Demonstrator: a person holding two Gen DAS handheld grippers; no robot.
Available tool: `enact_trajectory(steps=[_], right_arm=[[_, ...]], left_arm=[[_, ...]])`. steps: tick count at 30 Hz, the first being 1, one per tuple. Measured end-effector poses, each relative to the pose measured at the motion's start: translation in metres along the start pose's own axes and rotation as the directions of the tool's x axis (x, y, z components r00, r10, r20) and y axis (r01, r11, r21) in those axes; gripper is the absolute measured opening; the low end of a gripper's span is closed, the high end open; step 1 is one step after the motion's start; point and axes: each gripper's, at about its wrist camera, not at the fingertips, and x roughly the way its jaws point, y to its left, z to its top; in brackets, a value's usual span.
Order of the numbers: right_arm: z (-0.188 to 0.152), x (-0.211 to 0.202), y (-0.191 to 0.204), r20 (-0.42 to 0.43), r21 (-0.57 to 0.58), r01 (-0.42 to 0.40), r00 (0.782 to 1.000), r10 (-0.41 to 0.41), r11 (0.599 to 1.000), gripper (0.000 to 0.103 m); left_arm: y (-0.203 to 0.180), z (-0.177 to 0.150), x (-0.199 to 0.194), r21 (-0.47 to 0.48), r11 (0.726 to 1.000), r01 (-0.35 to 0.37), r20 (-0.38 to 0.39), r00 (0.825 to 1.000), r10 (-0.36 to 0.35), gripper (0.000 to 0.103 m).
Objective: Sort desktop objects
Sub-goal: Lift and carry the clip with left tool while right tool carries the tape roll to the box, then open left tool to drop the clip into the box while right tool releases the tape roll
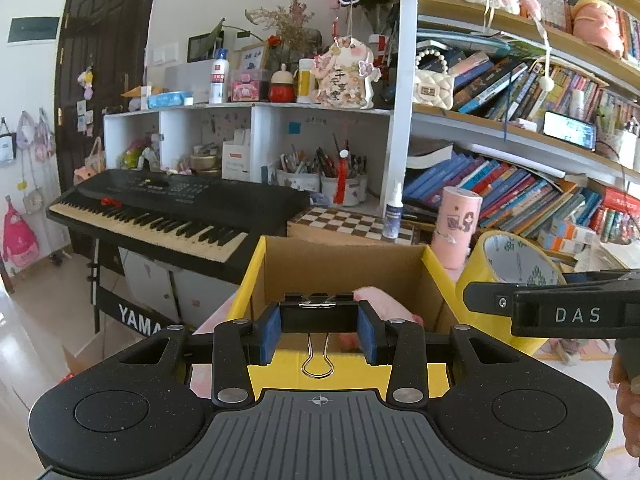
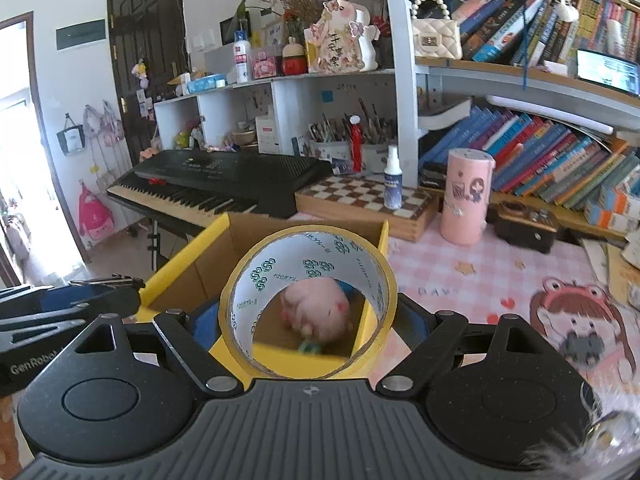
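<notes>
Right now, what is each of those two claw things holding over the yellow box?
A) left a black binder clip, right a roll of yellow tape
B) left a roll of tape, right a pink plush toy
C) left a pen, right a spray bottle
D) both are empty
A: the left gripper is clamped on a black binder clip, and the right gripper grips the roll of yellow tape above the yellow box.

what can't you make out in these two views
- Floor of the yellow box: left wrist view, hidden by the left hand-held gripper and its binder clip.
- Pink toy: right wrist view, blurred, framed by the tape roll.
- Right hand-held gripper fingertips: hidden behind the tape roll.
</notes>
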Motion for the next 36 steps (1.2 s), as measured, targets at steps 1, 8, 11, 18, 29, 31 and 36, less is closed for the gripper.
enact_trajectory(steps=[1, 8, 11, 18, 29, 31, 36], right_arm=[[0.004, 0.005, -0.002, 0.001, -0.003, -0.008, 1.0, 0.008, 1.0, 0.084], [0.024, 0.035, -0.014, 0.007, -0.024, -0.062, 0.998, 0.062, 0.998, 0.084], [0.031, 0.046, -0.019, -0.001, -0.03, -0.083, 0.997, 0.083, 0.996, 0.084], [0.037, 0.069, -0.029, -0.034, -0.028, -0.126, 0.992, 0.125, 0.992, 0.084], [0.043, 0.105, -0.036, -0.09, -0.048, -0.186, 0.979, 0.182, 0.981, 0.084], [0.043, 0.112, -0.036, -0.102, -0.05, -0.197, 0.976, 0.191, 0.979, 0.084], [0.045, 0.129, -0.036, -0.138, -0.055, -0.217, 0.968, 0.207, 0.975, 0.084]], left_arm=[[-0.002, 0.002, 0.006, 0.0, 1.0, -0.005, -0.002, 1.0, 0.005, 0.038], [-0.016, 0.006, 0.048, 0.016, 0.999, -0.041, -0.051, 0.998, 0.042, 0.038], [-0.021, 0.005, 0.063, 0.016, 0.999, -0.046, -0.081, 0.996, 0.047, 0.038], [-0.027, -0.004, 0.094, 0.009, 0.999, -0.045, -0.171, 0.984, 0.046, 0.038], [-0.037, -0.011, 0.117, 0.037, 0.998, -0.04, -0.266, 0.963, 0.049, 0.038], [-0.038, -0.012, 0.122, 0.052, 0.998, -0.039, -0.279, 0.959, 0.052, 0.038], [-0.041, -0.013, 0.132, 0.068, 0.997, -0.024, -0.31, 0.95, 0.044, 0.038]])
